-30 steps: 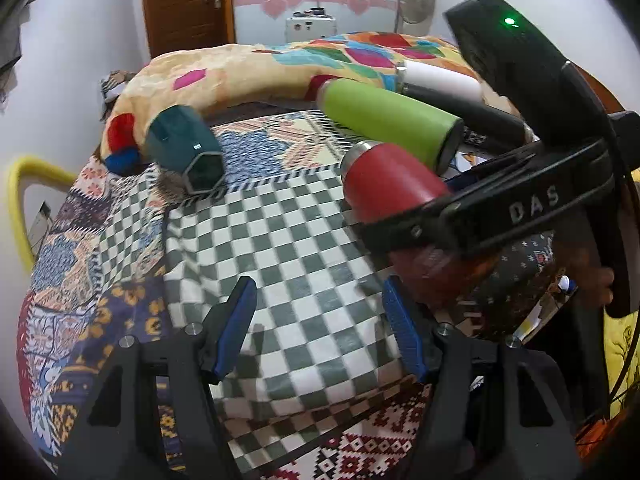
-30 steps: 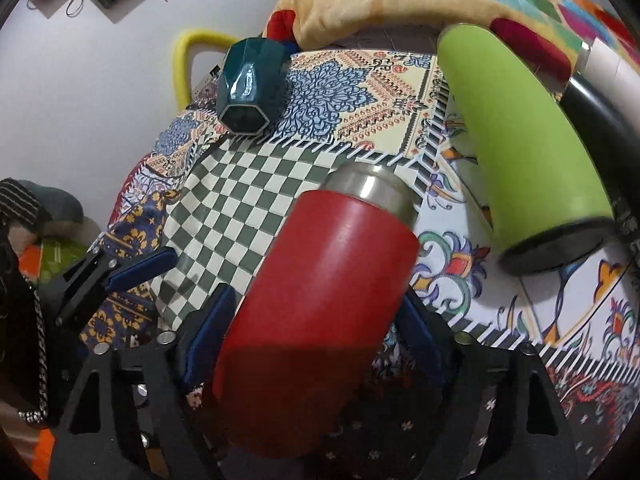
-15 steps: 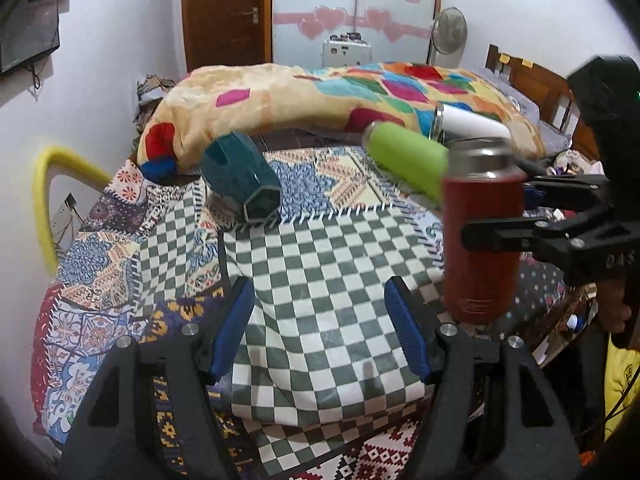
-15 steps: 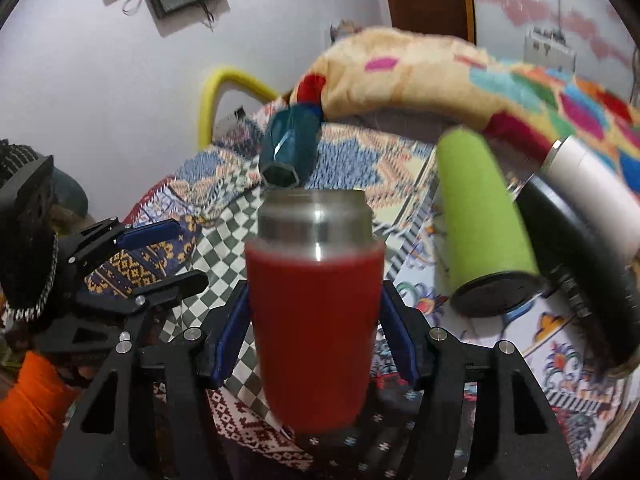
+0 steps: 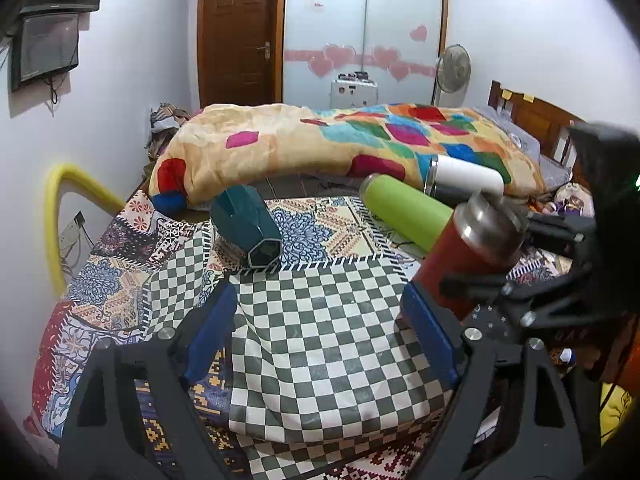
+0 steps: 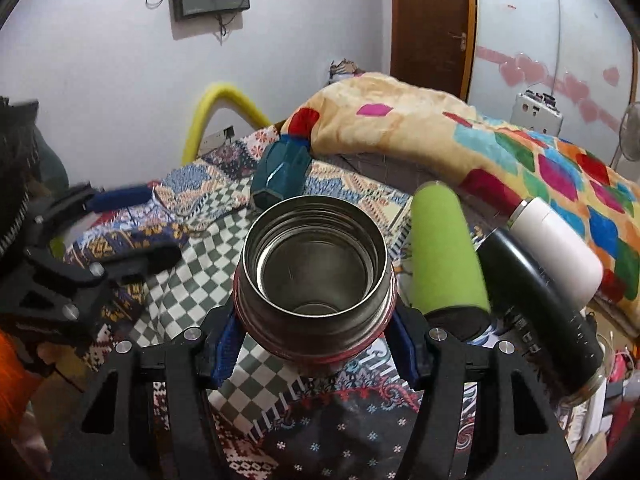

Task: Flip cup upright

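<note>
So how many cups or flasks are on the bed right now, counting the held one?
5: red cup in the right hand-held gripper; teal cup, green cup, black flask and white flask lie on their sides. More may be hidden.

the cup (image 6: 314, 280) was red with a bare steel rim and inside. the cloth (image 5: 328, 344) under it was green-and-white checked, laid over a floral patchwork bedspread (image 5: 116, 272). other cups lay there: teal (image 5: 250, 228), lime green (image 5: 404, 212), white (image 5: 466, 178) and black (image 6: 540, 304). the blanket (image 5: 304, 144) was peach with bright diamond patches. gripper pads (image 5: 212, 328) were blue.
</note>
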Available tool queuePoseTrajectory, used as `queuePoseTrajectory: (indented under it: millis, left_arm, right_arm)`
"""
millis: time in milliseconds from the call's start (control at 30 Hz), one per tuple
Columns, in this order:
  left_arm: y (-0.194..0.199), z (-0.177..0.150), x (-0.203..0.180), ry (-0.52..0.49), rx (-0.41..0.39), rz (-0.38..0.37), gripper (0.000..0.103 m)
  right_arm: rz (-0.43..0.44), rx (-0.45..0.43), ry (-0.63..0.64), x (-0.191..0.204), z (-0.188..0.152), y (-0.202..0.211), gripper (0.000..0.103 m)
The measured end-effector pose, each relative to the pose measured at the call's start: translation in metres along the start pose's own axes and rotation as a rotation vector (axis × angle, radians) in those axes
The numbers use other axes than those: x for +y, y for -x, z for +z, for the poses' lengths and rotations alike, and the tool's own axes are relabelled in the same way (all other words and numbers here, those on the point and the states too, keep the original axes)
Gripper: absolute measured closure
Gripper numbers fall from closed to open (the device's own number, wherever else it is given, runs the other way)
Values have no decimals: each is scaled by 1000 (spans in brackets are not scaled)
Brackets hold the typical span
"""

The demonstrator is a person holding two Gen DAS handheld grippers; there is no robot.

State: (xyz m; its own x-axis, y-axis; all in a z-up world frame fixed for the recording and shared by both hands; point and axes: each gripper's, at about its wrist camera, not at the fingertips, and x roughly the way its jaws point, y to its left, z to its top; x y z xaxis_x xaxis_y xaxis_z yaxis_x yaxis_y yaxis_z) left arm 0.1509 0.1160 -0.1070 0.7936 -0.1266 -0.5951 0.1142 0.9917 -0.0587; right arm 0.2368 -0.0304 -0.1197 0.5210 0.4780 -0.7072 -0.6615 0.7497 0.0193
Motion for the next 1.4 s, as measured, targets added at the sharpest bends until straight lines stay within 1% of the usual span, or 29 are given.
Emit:
queuePoseTrajectory:
  millis: [67, 233, 367, 433, 533, 633, 733, 800, 900, 1000, 1100, 1200, 1300, 1333, 1400]
  left_arm:
    - [3, 1, 1, 8, -12, -4, 15]
    - [10, -1, 3, 38, -42, -10, 14]
    - [17, -4, 3, 50, -66, 1, 14]
    - [21, -6, 3, 56, -85, 22, 14]
    - [27, -5, -2, 49, -101, 39, 14]
    - [40, -2, -11, 47, -136, 48, 14]
    - [59, 1, -22, 45, -189, 54, 14]
    - [76, 3, -33, 37, -236, 59, 14]
    - [103, 6, -49, 19, -304, 60, 14]
    - [132, 6, -65, 5, -376, 71, 14]
    - [155, 5, -76, 9, -426, 77, 14]
    - [178, 2, -84, 14, -473, 77, 14]
    - [197, -3, -91, 14, -511, 67, 9]
    - [200, -5, -92, 15, -518, 69, 7]
    - [206, -9, -96, 10, -529, 82, 6]
  right_arm:
    - [6, 19, -3, 0, -5, -5, 44]
    - [4, -13, -34, -3, -5, -9, 44]
    - [41, -14, -75, -5, -6, -13, 41]
    - [30, -19, -63, -1, -7, -11, 41]
    - [1, -62, -67, 2, -11, 3, 38]
    - [-21, -124, -78, 2, -15, 31, 36]
    - [-66, -218, -99, 2, -18, 71, 35]
    - [-107, -297, -112, 3, -22, 103, 35]
    - [-160, -413, -136, 7, -27, 149, 29]
    - [-190, -515, -149, 16, -33, 188, 28]
    - [-183, -581, -165, 24, -38, 210, 27]
    - [-170, -621, -178, 31, -45, 224, 26]
    - [-199, -654, -189, 37, -52, 231, 20]
    - [-213, -664, -194, 38, -54, 232, 16]
    - [-229, -677, -201, 40, -58, 236, 13]
